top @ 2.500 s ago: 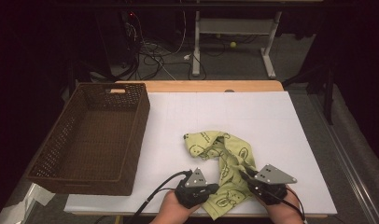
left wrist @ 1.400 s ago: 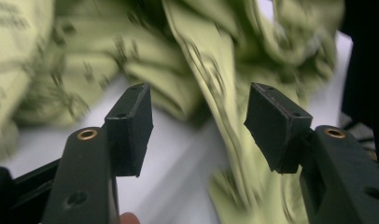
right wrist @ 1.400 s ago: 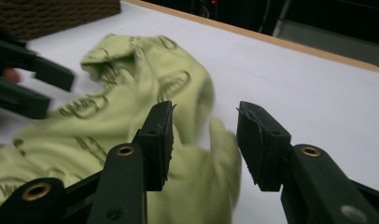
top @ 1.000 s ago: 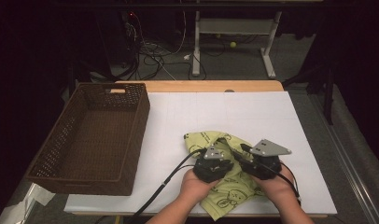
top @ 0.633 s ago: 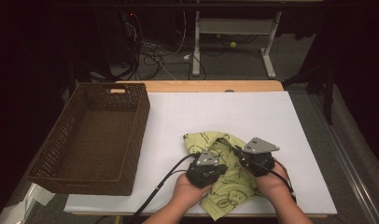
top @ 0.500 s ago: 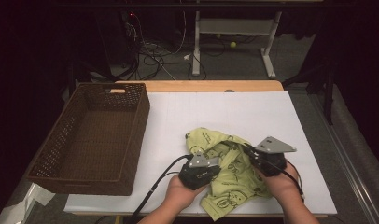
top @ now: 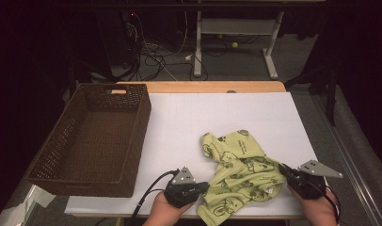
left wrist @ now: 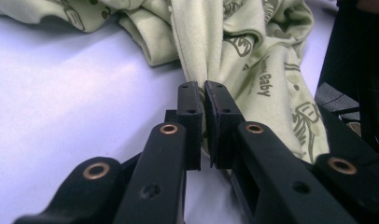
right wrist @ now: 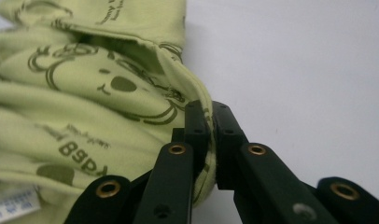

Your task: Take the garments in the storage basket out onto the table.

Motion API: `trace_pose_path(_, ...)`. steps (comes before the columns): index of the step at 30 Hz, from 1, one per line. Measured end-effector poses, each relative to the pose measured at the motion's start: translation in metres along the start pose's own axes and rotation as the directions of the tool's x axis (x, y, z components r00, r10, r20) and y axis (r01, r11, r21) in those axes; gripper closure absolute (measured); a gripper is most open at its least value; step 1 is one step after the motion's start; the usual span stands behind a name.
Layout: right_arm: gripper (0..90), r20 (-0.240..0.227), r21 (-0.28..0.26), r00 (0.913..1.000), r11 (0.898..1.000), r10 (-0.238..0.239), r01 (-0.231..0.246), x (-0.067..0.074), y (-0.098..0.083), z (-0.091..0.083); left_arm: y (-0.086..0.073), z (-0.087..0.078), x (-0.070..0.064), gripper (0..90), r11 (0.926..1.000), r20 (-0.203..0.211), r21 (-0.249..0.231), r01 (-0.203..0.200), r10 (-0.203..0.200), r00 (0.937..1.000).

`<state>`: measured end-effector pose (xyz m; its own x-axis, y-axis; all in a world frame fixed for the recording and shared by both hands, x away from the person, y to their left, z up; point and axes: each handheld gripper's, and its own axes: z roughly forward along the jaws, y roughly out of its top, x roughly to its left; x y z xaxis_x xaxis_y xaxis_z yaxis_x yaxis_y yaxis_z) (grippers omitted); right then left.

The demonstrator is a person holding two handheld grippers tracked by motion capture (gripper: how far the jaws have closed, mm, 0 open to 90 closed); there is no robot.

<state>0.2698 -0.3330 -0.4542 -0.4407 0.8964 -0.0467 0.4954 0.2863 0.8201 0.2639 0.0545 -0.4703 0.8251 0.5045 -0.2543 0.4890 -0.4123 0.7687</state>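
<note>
A light green baby garment printed with dark animal drawings lies crumpled on the white table top, near the front edge. My left gripper is shut on a fold of the garment at its front left side. My right gripper is shut on the hemmed edge of the garment at its right side. The cloth is stretched between the two grippers. In the left gripper view the fabric runs down between the closed pads. A white label shows on the cloth in the right gripper view.
A dark brown wicker basket stands on the left part of the table with nothing visible inside. Beyond the table's far wooden edge are cables and a desk frame on the floor. White table surface lies behind and to the right of the garment.
Both grippers have drawn apart along the front edge, the left one leftward, the right one rightward, pulling the garment wider between them. It was bunched under both hands one second ago.
</note>
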Motion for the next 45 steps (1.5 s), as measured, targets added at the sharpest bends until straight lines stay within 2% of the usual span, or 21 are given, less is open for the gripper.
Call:
trace_pose_path(2,87.7,0.008,0.009,0.9999,1.000,-0.010,0.010,0.000,-0.003,0.000,0.002,0.003,0.001,79.9,0.9999,0.009,0.000,0.014,-0.014,0.9999)
trace_pose_path(3,87.7,0.001,0.008,1.0000,1.000,-0.010,0.010,0.001,-0.003,0.001,0.005,0.004,0.002,76.6,0.9998,0.011,-0.001,0.019,-0.019,0.9998)
trace_pose_path(4,87.7,0.008,0.010,0.9997,1.000,-0.021,0.021,0.002,-0.002,0.002,0.010,0.005,0.004,69.3,0.9998,-0.002,-0.007,0.021,-0.021,0.9998)
trace_pose_path(8,87.7,0.000,0.011,0.9997,1.000,-0.026,0.026,0.002,-0.002,0.006,0.039,0.012,0.006,48.7,0.9974,-0.055,-0.072,0.008,-0.012,0.9984)
trace_pose_path(9,87.6,-0.003,0.011,0.9997,1.000,-0.026,0.026,0.002,-0.002,0.006,0.051,0.017,0.005,44.7,0.9974,-0.073,-0.072,-0.003,-0.003,0.9973)
trace_pose_path(10,87.6,-0.002,0.011,0.9996,1.000,-0.027,0.027,0.002,-0.003,0.005,0.058,0.022,0.004,40.0,0.9975,-0.070,-0.070,-0.009,0.004,0.9976)
trace_pose_path(12,87.6,-0.011,0.006,0.9998,1.000,-0.018,0.018,0.001,-0.003,0.005,0.075,0.036,0.001,38.0,0.9980,-0.063,-0.052,-0.036,0.033,0.9975)
trace_pose_path(14,87.6,-0.008,0.005,0.9997,1.000,-0.022,0.022,0.001,-0.003,0.006,0.087,0.052,-0.001,38.8,0.9991,-0.049,-0.024,-0.035,0.034,0.9983)
trace_pose_path(16,87.6,-0.005,0.011,0.9997,1.000,-0.023,0.023,0.002,-0.003,0.006,0.093,0.067,-0.002,45.3,0.9987,-0.067,0.022,-0.046,0.047,0.9966)
trace_pose_path(17,87.6,-0.010,0.008,0.9997,1.000,-0.022,0.022,0.002,-0.003,0.006,0.092,0.070,0.000,54.0,0.9984,-0.062,0.036,-0.044,0.046,0.9970)
trace_pose_path(19,87.6,-0.012,0.008,0.9996,1.000,-0.026,0.026,0.002,-0.003,0.006,0.088,0.074,0.004,64.2,0.9969,-0.055,0.073,-0.030,0.035,0.9979)
trace_pose_path(20,87.5,-0.015,0.009,0.9996,1.000,-0.025,0.026,0.003,-0.003,0.007,0.085,0.074,0.005,74.3,0.9966,-0.047,0.074,-0.036,0.039,0.9981)
trace_pose_path(22,87.5,-0.018,0.011,0.9994,0.999,-0.031,0.032,0.003,-0.003,0.007,0.078,0.071,0.007,80.5,0.9973,-0.043,0.069,-0.026,0.029,0.9986)
trace_pose_path(28,87.6,-0.026,0.013,0.9988,0.999,-0.041,0.041,0.007,-0.003,0.008,0.057,0.053,0.000,81.6,0.9989,-0.025,0.034,-0.032,0.033,0.9991)
trace_pose_path(31,87.6,-0.030,0.011,0.9983,0.999,-0.050,0.051,0.009,-0.002,0.008,0.041,0.037,-0.007,81.7,0.9989,-0.012,0.015,-0.045,0.045,0.9989)
trace_pose_path(35,87.4,-0.048,0.021,0.9972,0.998,-0.057,0.058,0.015,-0.002,0.010,0.024,0.020,-0.010,81.7,0.9999,0.014,-0.007,-0.012,0.012,0.9998)
trace_pose_path(38,87.2,-0.056,0.030,0.9964,0.997,-0.064,0.066,0.020,-0.002,0.010,0.014,0.014,-0.008,80.9,0.9994,0.006,-0.032,-0.013,0.013,0.9999)
trace_pose_path(39,86.7,-0.054,0.032,0.9960,0.997,-0.072,0.074,0.021,-0.002,0.011,0.012,0.012,-0.005,78.2,0.9987,0.007,-0.051,-0.005,0.005,1.0000)
trace_pose_path(41,82.7,-0.050,0.029,0.9954,0.996,-0.081,0.082,0.023,-0.002,0.011,0.013,0.008,0.000,67.1,0.9972,-0.006,-0.074,0.002,-0.003,1.0000)
trace_pose_path(42,77.4,-0.053,0.018,0.9957,0.997,-0.075,0.076,0.023,0.000,0.009,0.013,0.006,0.003,61.0,0.9964,-0.010,-0.084,0.002,-0.003,1.0000)
trace_pose_path(45,69.1,-0.064,-0.027,0.9963,0.998,-0.056,0.055,0.025,0.006,0.001,0.012,0.001,0.014,43.5,0.9950,-0.077,-0.099,-0.010,0.003,0.9970)
